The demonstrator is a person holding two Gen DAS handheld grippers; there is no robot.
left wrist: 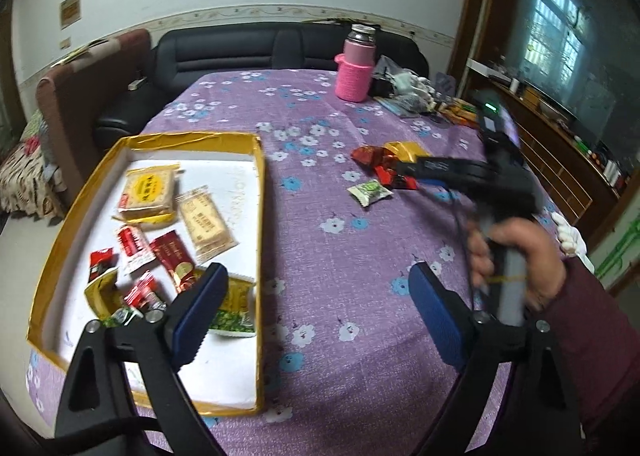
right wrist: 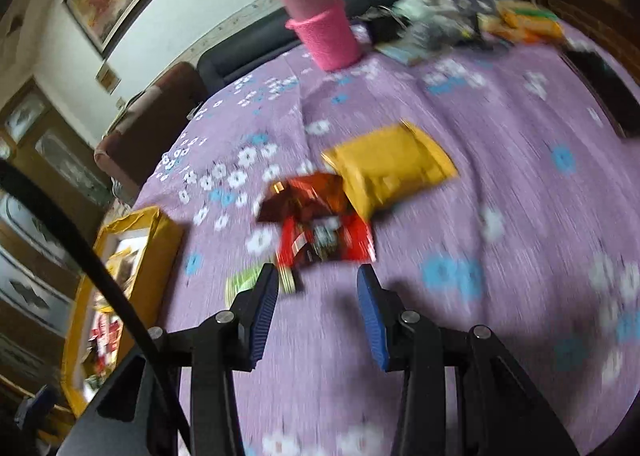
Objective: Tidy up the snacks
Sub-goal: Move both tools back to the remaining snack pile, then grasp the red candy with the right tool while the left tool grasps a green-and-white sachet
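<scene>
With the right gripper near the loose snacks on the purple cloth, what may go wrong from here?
1. The red foil packet, the dark red wrapper and the yellow packet overlap, so the open right gripper may pinch two at once or push the pile away.
2. The small green-and-white packet lies beside the left finger and may be knocked aside.
3. The right wrist view is blurred, so aim may be poor.

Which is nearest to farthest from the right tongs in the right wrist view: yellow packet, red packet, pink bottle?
From the right tongs, open:
1. Red packet, just ahead of the tips.
2. Yellow packet, behind it, slightly right.
3. Pink bottle, far end of the table.
</scene>
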